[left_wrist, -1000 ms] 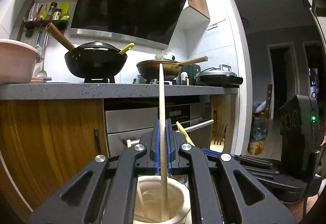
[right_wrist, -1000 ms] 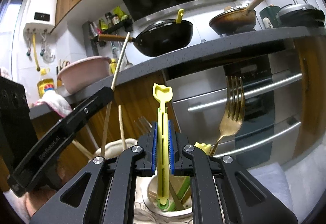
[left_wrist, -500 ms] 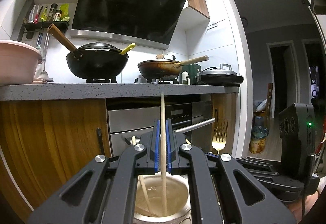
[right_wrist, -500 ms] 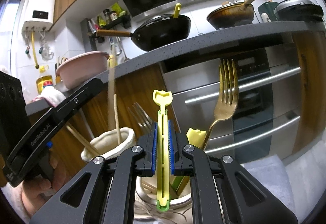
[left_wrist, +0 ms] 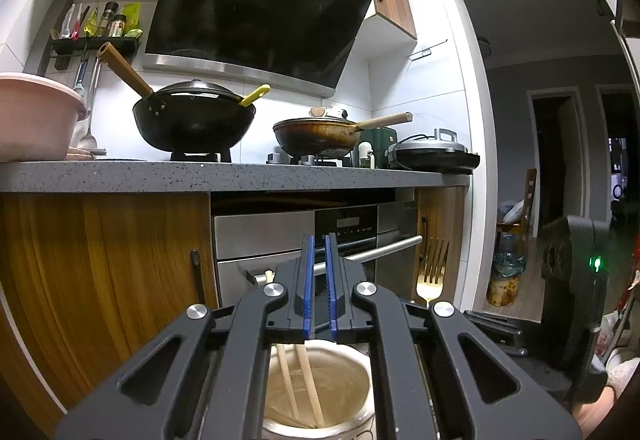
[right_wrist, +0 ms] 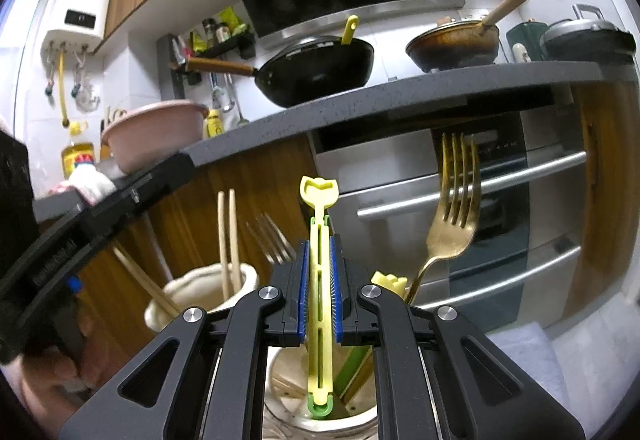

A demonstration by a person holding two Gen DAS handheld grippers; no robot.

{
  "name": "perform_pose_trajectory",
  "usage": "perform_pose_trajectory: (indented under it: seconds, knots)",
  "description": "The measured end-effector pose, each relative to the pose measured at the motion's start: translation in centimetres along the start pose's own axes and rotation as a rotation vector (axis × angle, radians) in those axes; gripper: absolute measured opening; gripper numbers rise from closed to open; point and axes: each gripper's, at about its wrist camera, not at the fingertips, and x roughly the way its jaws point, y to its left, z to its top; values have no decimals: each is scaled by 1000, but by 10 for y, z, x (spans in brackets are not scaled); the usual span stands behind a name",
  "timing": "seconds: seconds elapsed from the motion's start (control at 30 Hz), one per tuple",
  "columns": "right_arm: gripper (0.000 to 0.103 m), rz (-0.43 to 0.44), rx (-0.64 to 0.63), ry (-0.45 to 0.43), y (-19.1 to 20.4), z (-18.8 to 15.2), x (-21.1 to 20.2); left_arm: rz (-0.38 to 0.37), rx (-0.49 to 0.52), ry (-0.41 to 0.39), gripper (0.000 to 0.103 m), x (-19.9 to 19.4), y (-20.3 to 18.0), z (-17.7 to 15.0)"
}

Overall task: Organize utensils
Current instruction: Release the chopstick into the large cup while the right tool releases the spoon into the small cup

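Observation:
In the left wrist view my left gripper [left_wrist: 317,240] hangs over a cream cup [left_wrist: 362,358]; its blue pads stand close together with nothing between them. Two wooden chopsticks [left_wrist: 308,384] lean inside that cup. In the right wrist view my right gripper [right_wrist: 319,240] is shut on a slim yellow-and-green plastic utensil [right_wrist: 319,280], which stands upright with its lower end in a second cream cup [right_wrist: 286,368]. A gold fork [right_wrist: 452,232] and another yellow utensil top [right_wrist: 390,282] stick out of this cup. To the left stand the chopsticks [right_wrist: 228,240] in the first cup [right_wrist: 192,290], with a silver fork [right_wrist: 272,240] behind.
A grey counter [left_wrist: 240,176] runs overhead with a black wok [left_wrist: 194,120], a brown pan [left_wrist: 320,136] and a pink basin [left_wrist: 32,116]. Wooden cabinet doors [left_wrist: 100,260] and a steel oven [left_wrist: 280,236] stand just behind the cups. A hand [right_wrist: 48,380] holds the left gripper.
The long chopstick that stood between my left pads slid down and now rests in the cup. My right gripper keeps its hold on the yellow utensil.

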Motion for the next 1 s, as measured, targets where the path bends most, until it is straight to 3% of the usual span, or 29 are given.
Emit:
perform_pose_trajectory:
  seconds: [0.43,0.8,1.0]
  knots:
    - [10,-21,-17,26,-2,-7,-21,1,-26,-12,6,-30,4,2]
    - [10,-69,-46,8,2,-4,6,-16,-36,-15,6,-45,1,-2]
    - [10,-77,-65,19,3,-11,-4,-20,-68,-24,6,-50,7,-4]
